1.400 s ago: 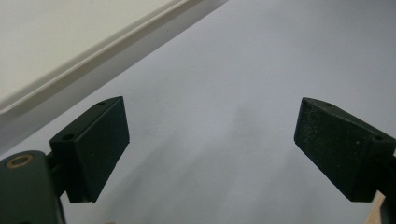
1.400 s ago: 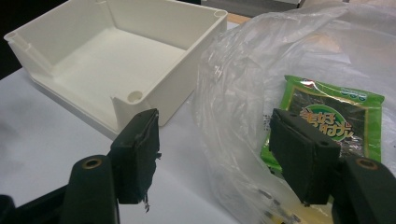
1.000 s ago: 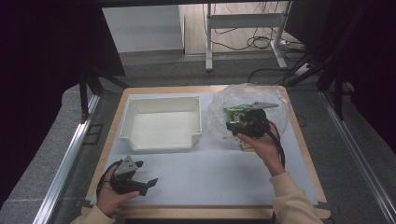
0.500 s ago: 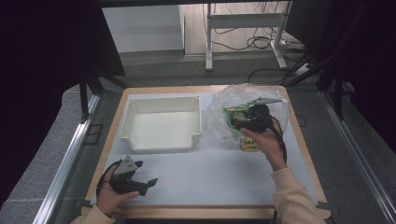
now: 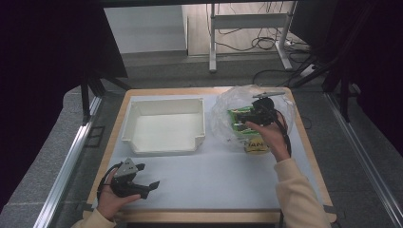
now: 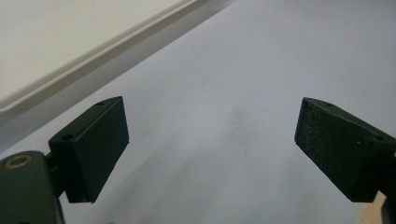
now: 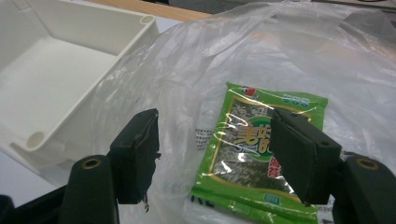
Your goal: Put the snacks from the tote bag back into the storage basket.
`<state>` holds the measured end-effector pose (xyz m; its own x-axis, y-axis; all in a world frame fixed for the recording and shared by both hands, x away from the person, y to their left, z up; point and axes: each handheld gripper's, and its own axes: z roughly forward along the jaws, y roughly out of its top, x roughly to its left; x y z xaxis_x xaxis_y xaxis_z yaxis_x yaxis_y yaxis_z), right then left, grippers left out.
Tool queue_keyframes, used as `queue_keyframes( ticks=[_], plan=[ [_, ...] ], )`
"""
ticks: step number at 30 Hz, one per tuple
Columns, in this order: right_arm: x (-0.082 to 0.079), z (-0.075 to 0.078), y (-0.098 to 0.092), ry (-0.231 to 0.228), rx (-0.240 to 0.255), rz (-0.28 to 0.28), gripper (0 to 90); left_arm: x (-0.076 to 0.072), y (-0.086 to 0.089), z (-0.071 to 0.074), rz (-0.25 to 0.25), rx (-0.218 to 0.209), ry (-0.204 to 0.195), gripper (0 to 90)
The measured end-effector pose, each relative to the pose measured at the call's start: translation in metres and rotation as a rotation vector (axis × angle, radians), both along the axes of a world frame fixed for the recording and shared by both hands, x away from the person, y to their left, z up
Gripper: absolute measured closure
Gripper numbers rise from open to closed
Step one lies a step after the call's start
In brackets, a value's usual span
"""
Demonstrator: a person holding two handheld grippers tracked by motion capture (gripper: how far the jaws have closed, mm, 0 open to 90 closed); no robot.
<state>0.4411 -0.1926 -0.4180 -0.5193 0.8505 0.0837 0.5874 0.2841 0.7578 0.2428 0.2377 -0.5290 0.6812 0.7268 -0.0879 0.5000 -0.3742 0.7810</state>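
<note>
- A green snack packet (image 7: 261,154) lies inside a clear plastic bag (image 7: 224,84), at the far right part of the table; in the high view the same packet (image 5: 236,118) shows through the bag (image 5: 223,116) as a green patch.
- Just in front of the bag, on the near side, a yellow packet (image 5: 256,145) lies on the white mat (image 5: 214,175), partly under the right hand (image 5: 266,133).
- The right gripper (image 7: 215,154) is above the bag, its jaws wide apart and with nothing between them; in its own view the green packet is seen between the two jaws, below them, and I cannot tell if a jaw touches the plastic.
- In the high view the right gripper (image 5: 259,111) is over the middle of the bag.
- A white tray (image 5: 164,126) stands to the left of the bag, just beside it; its corner (image 7: 70,70) shows in the right gripper view, and nothing lies in it.
- The left gripper (image 5: 142,185) rests low at the near left part of the mat, well apart from the bag, held by the left hand (image 5: 114,199).
- In the left gripper view its jaws are wide open over the bare mat (image 6: 224,93), holding nothing, and the tray edge (image 6: 84,37) is at the upper left.
- The mat lies on a wooden table (image 5: 304,142).
</note>
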Motion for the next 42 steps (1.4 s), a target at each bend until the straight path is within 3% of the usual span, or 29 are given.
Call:
queue_keyframes(
  ticks=[5,16,27,34,42],
  plan=[
    [0.009,0.001,0.001,0.005,-0.014,-0.005,33.9,0.0,0.001,0.0,0.003,-0.006,0.001,10.0],
    [0.036,-0.01,-0.004,0.069,-0.05,-0.037,35.2,0.0,0.002,0.001,0.005,-0.006,-0.005,10.1],
    [0.053,-0.026,-0.017,0.116,-0.055,-0.086,35.3,0.0,0.003,0.001,0.005,-0.009,-0.007,10.1],
    [0.062,-0.032,-0.03,0.145,-0.027,-0.126,35.7,0.0,0.003,0.001,0.006,-0.009,-0.009,10.2],
    [0.07,-0.042,-0.04,0.176,-0.048,-0.159,36.5,0.0,0.002,0.001,0.006,-0.01,-0.01,10.3]
  ],
)
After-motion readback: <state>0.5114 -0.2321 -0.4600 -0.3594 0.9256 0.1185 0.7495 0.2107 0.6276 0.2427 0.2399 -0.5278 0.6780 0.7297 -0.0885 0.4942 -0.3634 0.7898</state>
